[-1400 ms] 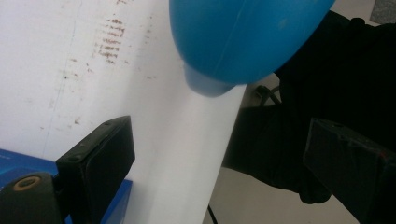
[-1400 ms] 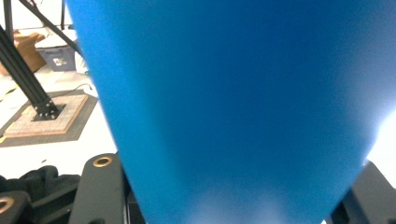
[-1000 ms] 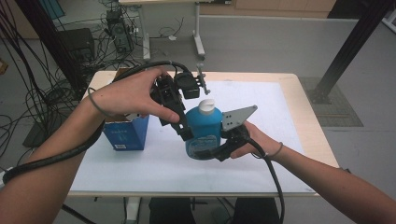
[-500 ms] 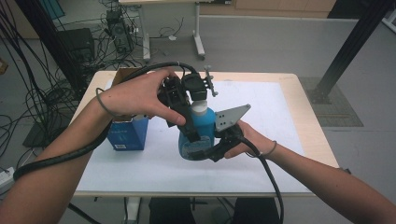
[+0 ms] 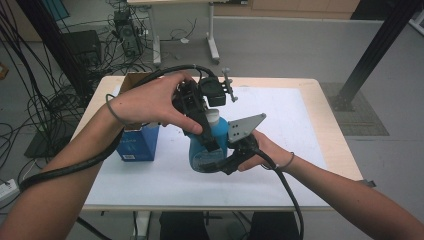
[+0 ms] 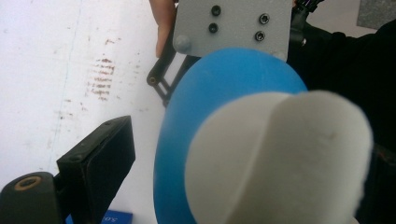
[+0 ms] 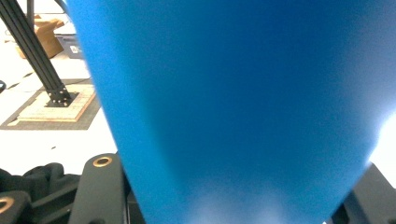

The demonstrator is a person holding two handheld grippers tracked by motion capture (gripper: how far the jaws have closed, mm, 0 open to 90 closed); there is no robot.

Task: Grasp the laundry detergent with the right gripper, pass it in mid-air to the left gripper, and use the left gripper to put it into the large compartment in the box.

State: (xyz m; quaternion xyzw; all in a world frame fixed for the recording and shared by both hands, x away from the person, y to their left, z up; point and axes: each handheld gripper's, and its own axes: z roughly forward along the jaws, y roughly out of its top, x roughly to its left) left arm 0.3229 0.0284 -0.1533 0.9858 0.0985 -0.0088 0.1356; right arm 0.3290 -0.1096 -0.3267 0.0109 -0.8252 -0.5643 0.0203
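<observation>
A blue bottle (image 5: 202, 152) with a white cap (image 5: 213, 116) is held up over the white table top. My right gripper (image 5: 220, 162) is shut on the bottle's lower body from the right; in the right gripper view the blue bottle (image 7: 233, 102) sits between both jaws. My left gripper (image 5: 214, 136) comes down from above, jaws either side of the bottle's top. In the left gripper view the cap (image 6: 280, 158) is very close. One of the fingers (image 6: 100, 163) stands apart from it with a gap; the other is hidden behind the cap.
A small blue carton (image 5: 137, 145) stands on the table (image 5: 310, 120) to the left of the bottle, with a brown cardboard box (image 5: 131, 80) behind it. A black frame post (image 5: 372, 55) rises at the back right. Cables and equipment lie on the floor at left.
The left gripper has shifted a little rightward over the bottle's top, so the cap is now mostly covered. The right gripper keeps its hold on the bottle.
</observation>
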